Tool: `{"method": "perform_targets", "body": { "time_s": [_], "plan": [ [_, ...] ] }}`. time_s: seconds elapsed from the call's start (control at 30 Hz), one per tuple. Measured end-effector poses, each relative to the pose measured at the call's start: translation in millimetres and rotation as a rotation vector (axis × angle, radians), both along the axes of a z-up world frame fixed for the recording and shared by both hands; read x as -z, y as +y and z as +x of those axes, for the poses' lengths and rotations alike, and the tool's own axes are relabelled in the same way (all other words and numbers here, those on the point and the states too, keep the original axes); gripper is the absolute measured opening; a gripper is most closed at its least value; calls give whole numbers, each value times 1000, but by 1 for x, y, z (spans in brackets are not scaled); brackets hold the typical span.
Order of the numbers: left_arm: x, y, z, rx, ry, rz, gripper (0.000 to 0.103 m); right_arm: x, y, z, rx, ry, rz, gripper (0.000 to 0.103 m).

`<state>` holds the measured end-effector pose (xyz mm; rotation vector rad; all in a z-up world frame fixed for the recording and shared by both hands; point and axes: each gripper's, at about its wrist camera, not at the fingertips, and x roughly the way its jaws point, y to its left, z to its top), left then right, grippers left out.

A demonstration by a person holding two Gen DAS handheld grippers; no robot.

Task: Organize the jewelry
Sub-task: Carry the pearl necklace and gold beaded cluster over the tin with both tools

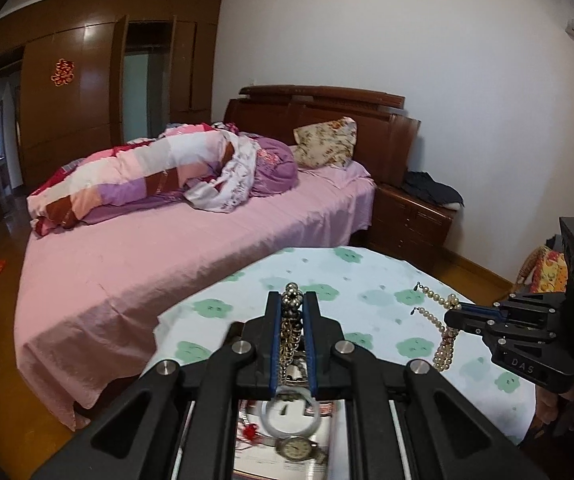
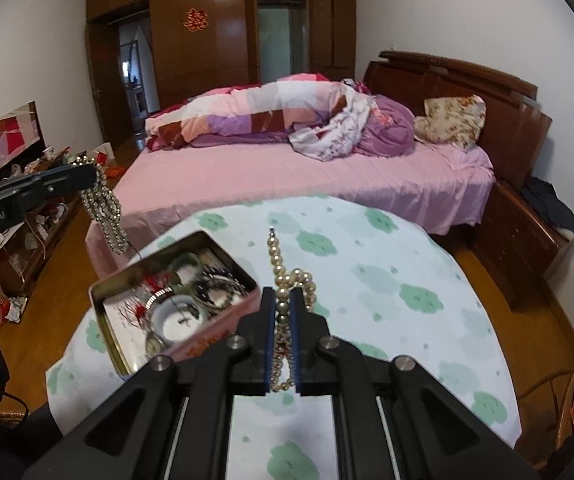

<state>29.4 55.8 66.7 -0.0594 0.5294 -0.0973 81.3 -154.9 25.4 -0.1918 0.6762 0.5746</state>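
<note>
Black linkage bars fill the bottom of both wrist views. Left gripper (image 1: pixel 292 300) has its jaws pinched narrow on a metal bead necklace (image 1: pixel 293 320), beads bunched at the tips and chain loops trailing back between the blue pads; from the right wrist view the same left gripper (image 2: pixel 87 174) sits at far left, held up off the table, with that necklace (image 2: pixel 105 208) dangling in loops beside the bed corner. Under it, an open tin box (image 2: pixel 103 312) sits on the table's left side, packed with a clear bangle (image 2: pixel 177 318), red thread (image 2: pixel 139 310) and more bracelets; the left wrist view shows a wristwatch (image 1: pixel 297 449) and the bangle (image 1: pixel 291 410) directly below the left jaws. Table (image 2: pixel 367 280) has a white cloth with green flower prints. Right gripper (image 2: pixel 283 300) has jaws closed narrow on a pearl necklace (image 2: pixel 287 280), one strand end sticking forward with its clasp, the rest looped between the pads; in the left wrist view the right gripper (image 1: pixel 453 316) comes in from the right, pearls (image 1: pixel 445 328) hanging down toward the cloth, and whether they touch it cannot be told. Behind: a bed (image 2: pixel 287 176) with pink sheet, rolled quilt (image 2: pixel 247 120), floral pillow (image 2: pixel 453 120), wooden nightstand (image 1: pixel 411 216), brown wardrobe (image 2: pixel 215 40).
</note>
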Motion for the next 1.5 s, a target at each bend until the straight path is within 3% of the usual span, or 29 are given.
{"method": "perform_targets", "body": {
  "time_s": [0.47,1.03,1.5],
  "plan": [
    [36,26,8,-53,96,-5,9,-6,58,5,-105,-1,16,9],
    [89,40,20,-94,231,-25,9,25,102,5,-177,62,14,8],
    [111,43,20,-105,290,-30,9,45,112,8,-191,112,1,8]
  ]
}}
